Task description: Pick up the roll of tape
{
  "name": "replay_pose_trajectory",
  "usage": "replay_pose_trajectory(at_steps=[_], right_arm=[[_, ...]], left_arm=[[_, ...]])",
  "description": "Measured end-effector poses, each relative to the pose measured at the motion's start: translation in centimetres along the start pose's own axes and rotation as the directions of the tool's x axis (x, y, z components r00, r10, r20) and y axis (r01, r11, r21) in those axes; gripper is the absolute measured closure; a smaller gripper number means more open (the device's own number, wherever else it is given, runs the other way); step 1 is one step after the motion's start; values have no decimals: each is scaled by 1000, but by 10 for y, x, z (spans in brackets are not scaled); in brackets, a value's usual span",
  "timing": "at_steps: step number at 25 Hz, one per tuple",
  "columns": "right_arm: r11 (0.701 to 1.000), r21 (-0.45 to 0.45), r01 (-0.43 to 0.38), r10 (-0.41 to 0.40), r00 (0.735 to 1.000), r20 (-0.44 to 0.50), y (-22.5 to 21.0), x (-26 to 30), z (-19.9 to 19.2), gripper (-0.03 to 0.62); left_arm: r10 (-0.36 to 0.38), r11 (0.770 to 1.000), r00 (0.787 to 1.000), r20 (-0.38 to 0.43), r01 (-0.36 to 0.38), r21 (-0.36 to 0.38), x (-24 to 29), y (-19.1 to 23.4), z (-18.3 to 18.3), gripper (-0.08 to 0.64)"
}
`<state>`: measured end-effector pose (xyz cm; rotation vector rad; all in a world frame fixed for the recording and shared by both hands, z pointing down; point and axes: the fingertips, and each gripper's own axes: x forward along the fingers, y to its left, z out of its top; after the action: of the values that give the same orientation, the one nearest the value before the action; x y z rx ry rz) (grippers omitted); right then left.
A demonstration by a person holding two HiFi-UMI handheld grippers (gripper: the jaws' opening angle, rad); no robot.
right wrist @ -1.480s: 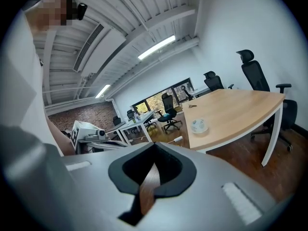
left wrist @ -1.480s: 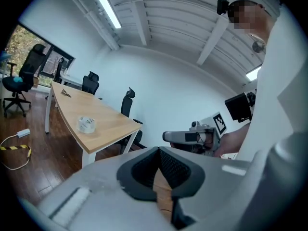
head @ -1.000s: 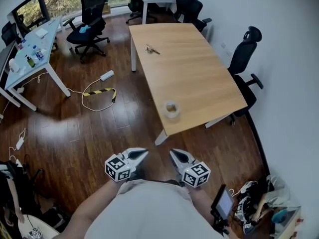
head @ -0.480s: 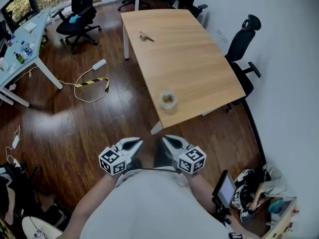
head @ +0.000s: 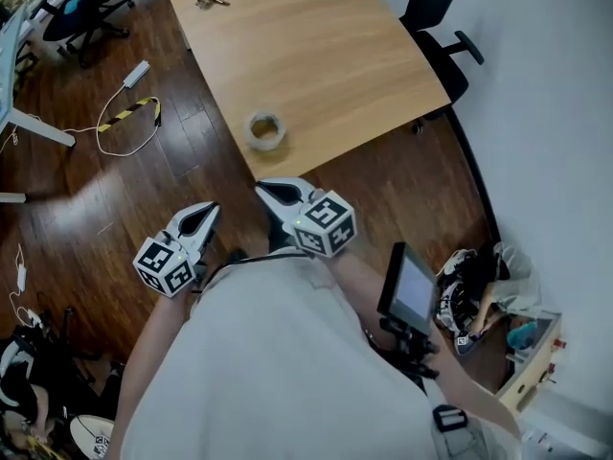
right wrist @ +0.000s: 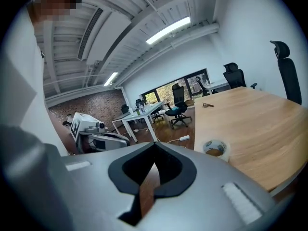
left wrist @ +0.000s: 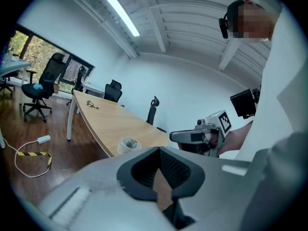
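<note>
The roll of tape (head: 265, 129), pale with a clear middle, lies flat on the wooden table (head: 326, 56) close to its near corner. It also shows in the left gripper view as the tape (left wrist: 128, 145) and in the right gripper view as the tape (right wrist: 215, 148). My right gripper (head: 264, 191) is shut and empty, its tips just short of the table's corner, a little before the roll. My left gripper (head: 210, 210) is lower and to the left, over the floor, shut and empty. Both sets of jaws meet at their tips: left gripper (left wrist: 158, 149), right gripper (right wrist: 155, 142).
A bunch of keys (head: 206, 0) lies at the table's far end. A black office chair (head: 436, 8) stands at the table's right side by the white wall. A power strip with a yellow-black cable (head: 129, 113) lies on the wooden floor at left. Bags (head: 479, 286) sit at right.
Both grippers have travelled forward to the table's near corner, the right one leading. The tape and table now sit much closer to them in the head view.
</note>
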<state>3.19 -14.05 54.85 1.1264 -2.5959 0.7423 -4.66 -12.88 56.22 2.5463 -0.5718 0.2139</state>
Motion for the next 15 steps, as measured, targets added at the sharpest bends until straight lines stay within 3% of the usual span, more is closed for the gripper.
replay_pose_trajectory(at_steps=[8, 12, 15], right_arm=[[997, -35, -65, 62, 994, -94, -66, -1, 4, 586], [993, -67, -97, 87, 987, -138, -88, 10, 12, 586], [980, -139, -143, 114, 973, -200, -100, 23, 13, 586]], left_arm=[[29, 999, 999, 34, -30, 32, 71, -3, 41, 554], [45, 999, 999, 14, -46, 19, 85, 4, 44, 554], [83, 997, 997, 7, -82, -9, 89, 12, 38, 554]])
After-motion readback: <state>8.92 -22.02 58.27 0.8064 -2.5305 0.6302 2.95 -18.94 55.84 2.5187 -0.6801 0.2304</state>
